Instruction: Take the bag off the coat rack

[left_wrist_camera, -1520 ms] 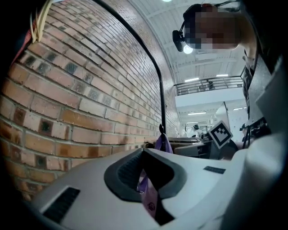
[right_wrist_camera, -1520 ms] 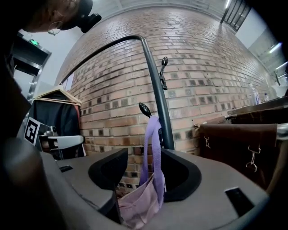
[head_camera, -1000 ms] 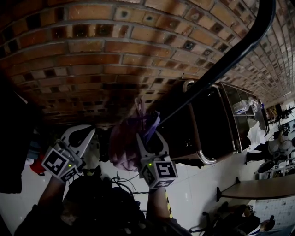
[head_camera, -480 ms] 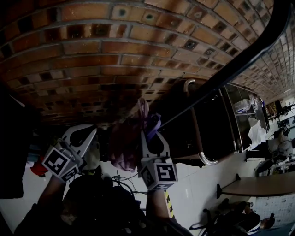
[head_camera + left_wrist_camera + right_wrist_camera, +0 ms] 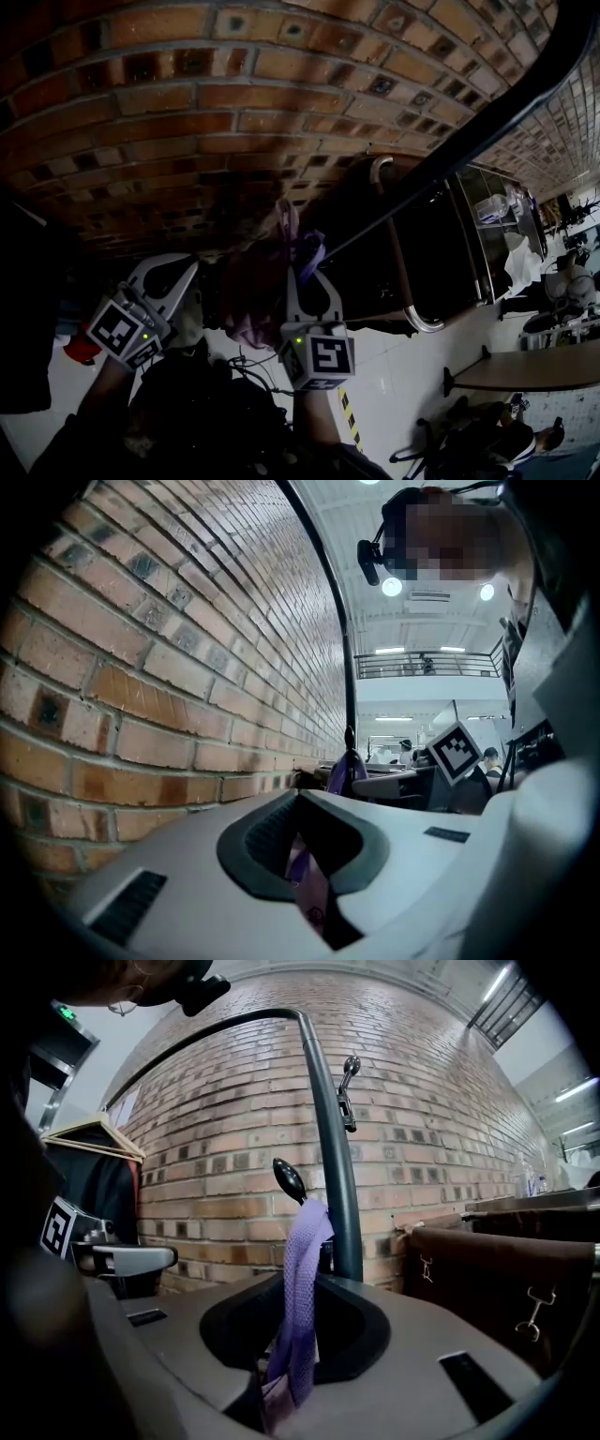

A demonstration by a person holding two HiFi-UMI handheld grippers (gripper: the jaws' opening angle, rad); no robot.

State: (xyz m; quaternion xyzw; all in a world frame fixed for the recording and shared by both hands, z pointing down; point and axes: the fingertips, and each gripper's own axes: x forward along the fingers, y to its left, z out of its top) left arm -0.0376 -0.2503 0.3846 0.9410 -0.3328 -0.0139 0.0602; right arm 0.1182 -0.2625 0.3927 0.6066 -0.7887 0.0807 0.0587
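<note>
A purple-pink bag hangs by its purple woven strap from a knobbed hook on the black coat rack pole. My right gripper is raised under the hook and its jaws are closing. The strap runs down between them, with a dark gap still beside it. My left gripper is held up just left of the bag. Purple-pink fabric shows in the narrow slot between its jaws. I cannot tell whether it is pinched there.
A brick wall stands right behind the rack. A dark brown cabinet with a metal rail is to the right, and a table lies further out. A wooden hanger with a dark garment hangs to the left.
The right gripper's jaws have drawn in around the strap and its marker cube has turned slightly. The left gripper and the bag have stayed where they were.
</note>
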